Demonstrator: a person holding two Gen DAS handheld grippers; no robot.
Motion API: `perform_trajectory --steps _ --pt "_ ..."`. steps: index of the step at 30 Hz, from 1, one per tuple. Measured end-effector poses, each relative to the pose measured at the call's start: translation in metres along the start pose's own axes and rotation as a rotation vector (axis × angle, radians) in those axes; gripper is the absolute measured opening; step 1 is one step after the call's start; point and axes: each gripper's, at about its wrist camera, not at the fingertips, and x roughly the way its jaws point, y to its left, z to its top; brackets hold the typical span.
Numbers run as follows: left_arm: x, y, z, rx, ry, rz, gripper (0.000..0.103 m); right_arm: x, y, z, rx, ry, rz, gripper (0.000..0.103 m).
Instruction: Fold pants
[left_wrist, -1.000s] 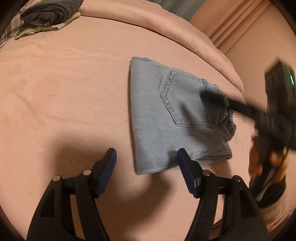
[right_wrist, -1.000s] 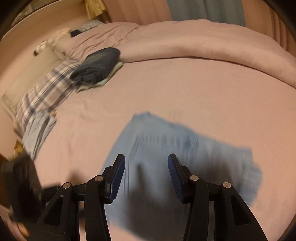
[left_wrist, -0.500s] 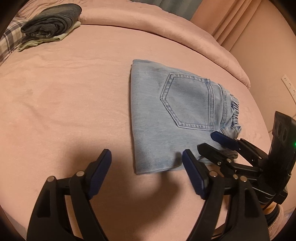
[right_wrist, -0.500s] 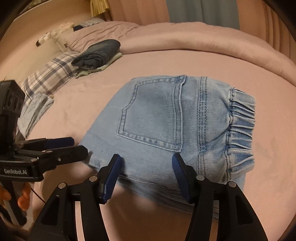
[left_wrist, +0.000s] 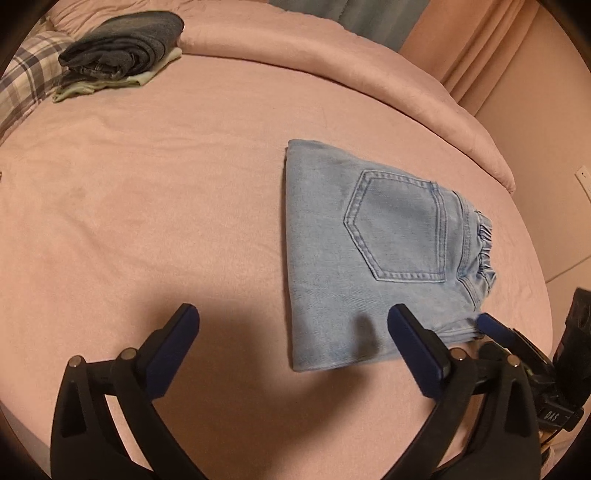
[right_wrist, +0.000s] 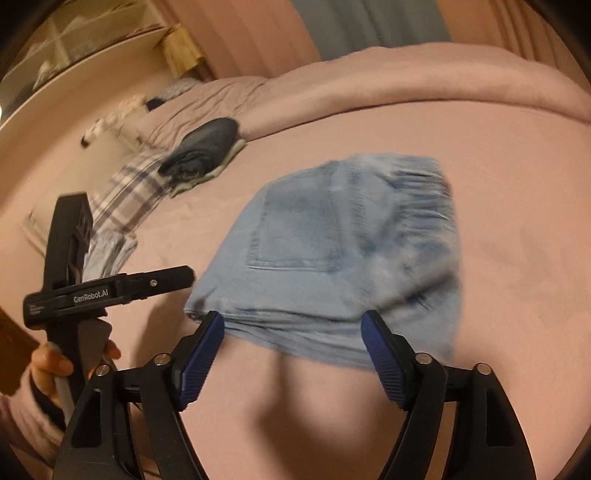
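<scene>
Folded light-blue jeans (left_wrist: 373, 258) lie near the bed's (left_wrist: 166, 184) right edge. Left gripper (left_wrist: 293, 334) and right gripper (right_wrist: 291, 339) jaws are opening, holding nothing. Denim judged soft, moderately heavy, non-slippery; best gripped along the layered near edge.

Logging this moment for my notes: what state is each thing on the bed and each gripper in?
light blue jeans: folded into a compact rectangle, back pocket up, flat on the bed, not held.
dark clothes pile: folded, stacked near the plaid pillow.
left gripper: jaws opening, nothing between them.
right gripper: jaws opening, empty, at the jeans' near edge.
</scene>
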Motion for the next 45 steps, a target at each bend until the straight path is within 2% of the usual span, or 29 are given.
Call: perform_trajectory --steps 3,6,14,19,27,38,45 --pt "0.004 0.003 0.002 -0.021 0.011 0.006 0.102 -0.009 -0.015 -0.004 0.061 -0.020 -0.022 0.080" --pt "0.007 0.006 0.003 -0.037 0.027 -0.001 0.102 -0.021 -0.033 -0.006 0.153 -0.045 0.004 0.081" --pt "0.014 0.005 0.010 -0.035 0.072 -0.101 0.102 -0.024 -0.070 -0.007 0.346 -0.077 0.061 0.081" --pt "0.028 0.010 0.015 -0.086 0.135 -0.217 0.102 -0.007 -0.083 -0.007 0.429 -0.026 0.089 0.081" --pt "0.047 0.016 0.032 -0.115 0.165 -0.318 0.102 0.010 -0.095 0.008 0.445 -0.001 0.126 0.081" --pt "0.068 0.007 0.057 -0.118 0.172 -0.404 0.102 0.033 -0.101 0.030 0.415 0.039 0.166 0.081" --pt "0.075 -0.003 0.063 -0.114 0.168 -0.406 0.101 0.048 -0.097 0.044 0.383 0.054 0.172 0.087"
